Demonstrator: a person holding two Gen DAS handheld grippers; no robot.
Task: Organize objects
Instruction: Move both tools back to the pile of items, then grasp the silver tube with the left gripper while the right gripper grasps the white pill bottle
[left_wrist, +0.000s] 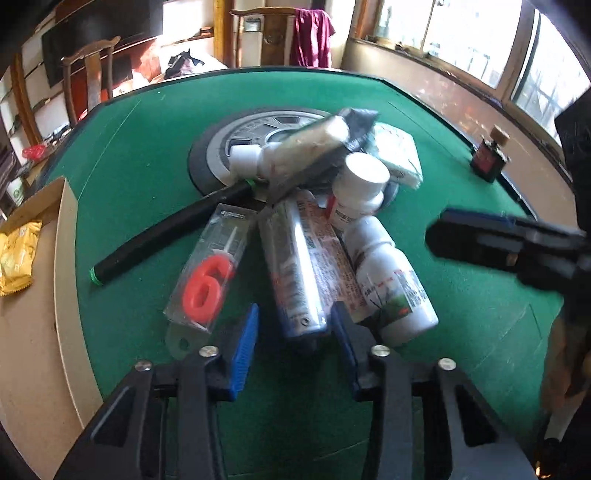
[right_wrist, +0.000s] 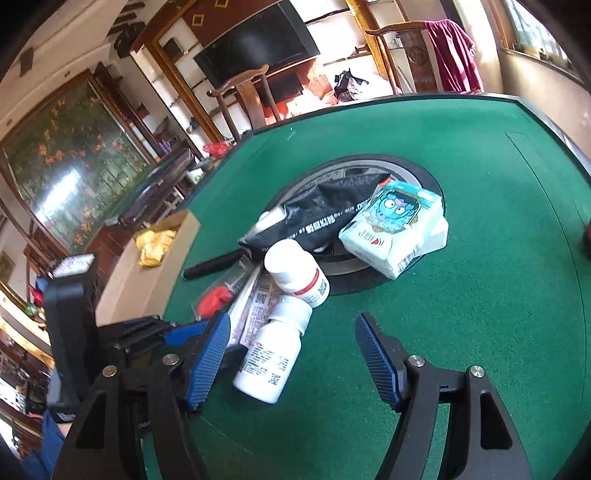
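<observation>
Clutter everywhere: found a heap of small goods piled about the round hub (left_wrist: 210, 155) in the middle of the green felt table (left_wrist: 147, 129). Counted, in the left wrist view, a black pen (left_wrist: 166, 236) with green ends lying flat on the felt, a red number-six candle (left_wrist: 207, 284) in a clear pack just beside it, then a silver-blue tube (left_wrist: 295, 273) resting on a printed carton (left_wrist: 332, 254). Saw a white bottle (left_wrist: 391, 284) on its side against that carton, and a second white bottle (left_wrist: 362, 188) with a red-banded label leaning at its cap end. Noted a black packet (left_wrist: 325, 147) slung across the top of the heap, over a third small white bottle (left_wrist: 255, 158), with a tissue pack (left_wrist: 399, 155) touching it on the hub's rim. Off to one side, spotted a cardboard box (left_wrist: 62, 229) holding a yellow sachet (left_wrist: 16, 254); well apart at the table's edge, a small dark corked bottle (left_wrist: 489, 157).

Found the left gripper (left_wrist: 295, 310) low over the near end of the tube, jaws narrowly apart with the tube end between them and a gap showing beside one pad; could not call it clamped. Found the right gripper (right_wrist: 291, 360) with jaws standing wide, the lying white bottle between them but nearer one pad, neither pad pressing on it.
</observation>
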